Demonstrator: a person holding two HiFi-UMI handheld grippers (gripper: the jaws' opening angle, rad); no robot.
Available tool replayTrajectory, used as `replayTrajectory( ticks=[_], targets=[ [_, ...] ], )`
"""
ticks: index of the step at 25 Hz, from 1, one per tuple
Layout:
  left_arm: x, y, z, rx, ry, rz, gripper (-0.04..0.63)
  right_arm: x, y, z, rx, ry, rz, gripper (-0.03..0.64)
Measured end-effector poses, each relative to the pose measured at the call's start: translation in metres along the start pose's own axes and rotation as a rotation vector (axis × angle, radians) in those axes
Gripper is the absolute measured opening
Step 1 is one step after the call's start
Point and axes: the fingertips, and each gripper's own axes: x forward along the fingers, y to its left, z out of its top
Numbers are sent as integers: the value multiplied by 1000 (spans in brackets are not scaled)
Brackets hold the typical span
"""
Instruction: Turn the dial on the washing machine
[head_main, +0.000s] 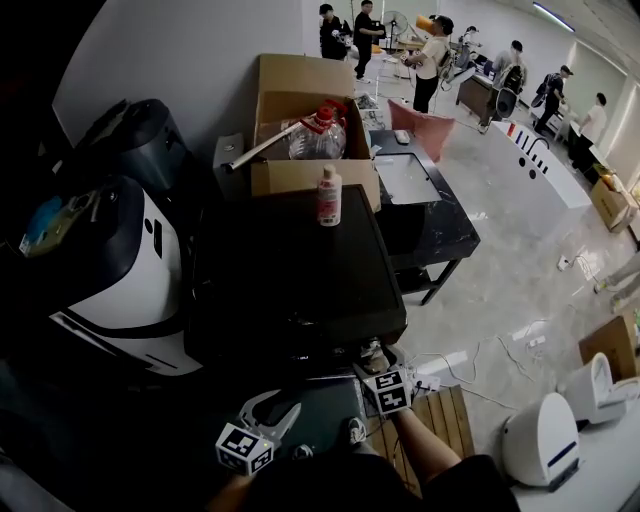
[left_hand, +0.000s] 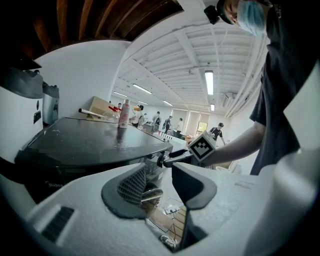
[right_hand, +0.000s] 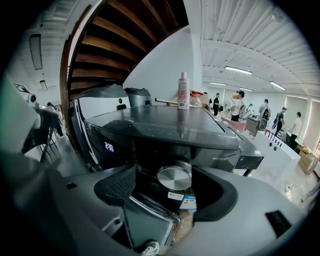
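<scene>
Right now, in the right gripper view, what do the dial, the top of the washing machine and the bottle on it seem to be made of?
Dial: probably metal or metal-look plastic, brushed silver; its flat face shows a soft sheen.
Washing machine top: dark and glossy, perhaps glass or plastic; it mirrors the bottle.
Bottle: looks plastic; opaque white body with a pink label.

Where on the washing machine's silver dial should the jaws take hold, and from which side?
Take the dial by its round rim, one jaw on either side, coming straight at its flat face from the front of the washing machine. It is a shallow disc standing out from that front, so probably only the rim offers purchase. The right gripper faces it, jaws apart.
</scene>
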Motion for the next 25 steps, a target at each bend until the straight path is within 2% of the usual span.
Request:
replayTrajectory(
  ticks=[14, 25],
  targets=[
    [-5, 0, -5, -22, 2, 39, 153, 10, -8, -16, 39, 49, 16, 334],
    [-9, 0, -6, -22, 0, 55, 153, 8, -9, -13, 77, 29, 6, 329]
  ],
)
